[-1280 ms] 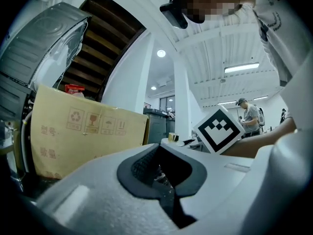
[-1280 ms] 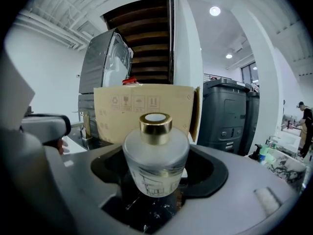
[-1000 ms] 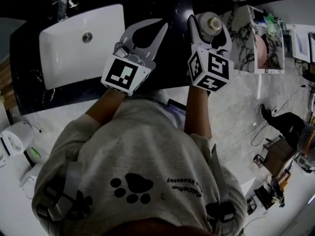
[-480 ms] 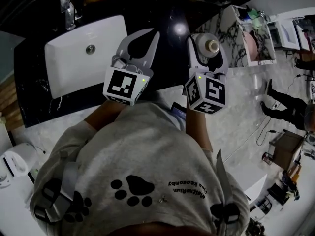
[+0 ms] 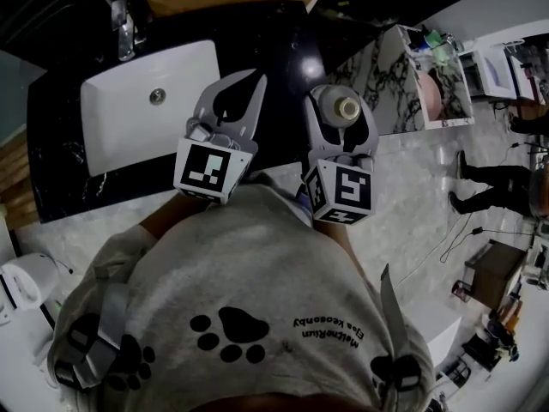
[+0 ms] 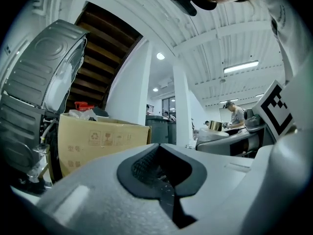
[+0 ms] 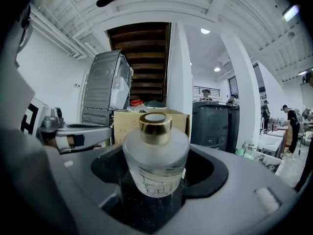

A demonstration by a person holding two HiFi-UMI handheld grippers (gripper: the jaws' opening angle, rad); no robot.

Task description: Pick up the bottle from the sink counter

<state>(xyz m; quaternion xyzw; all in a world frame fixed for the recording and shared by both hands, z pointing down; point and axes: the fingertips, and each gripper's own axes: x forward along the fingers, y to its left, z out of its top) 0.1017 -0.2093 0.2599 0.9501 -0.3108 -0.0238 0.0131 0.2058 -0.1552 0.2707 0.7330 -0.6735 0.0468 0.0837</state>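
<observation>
The bottle [image 7: 155, 153] is frosted glass with a gold collar round its open neck, and I can't tell whether anything is in it. It stands upright between the jaws of the right gripper [image 7: 156, 180], which press on its lower sides. From above, the bottle [image 5: 336, 108] and right gripper [image 5: 339, 101] are over the near edge of the black veined counter [image 5: 287, 45], right of the sink [image 5: 103, 148]. I can't tell whether its base touches the stone. The left gripper [image 5: 257, 80] hangs just beside it with its fingers brought together on nothing; in its own view the tips [image 6: 168, 199] meet.

The white basin holds only its drain [image 5: 157, 96], with the faucet [image 5: 124, 24] behind it. A cardboard box [image 6: 98, 141] across the room carries crumpled plastic and something red on top. Dark bins [image 7: 215, 126] stand to its right.

The floor [image 5: 412, 196] is pale marble. Beyond are a grey metal appliance [image 7: 105, 89], the underside of a wooden staircase [image 7: 139, 58], white pillars [image 7: 180, 82], and people working at the far end.
</observation>
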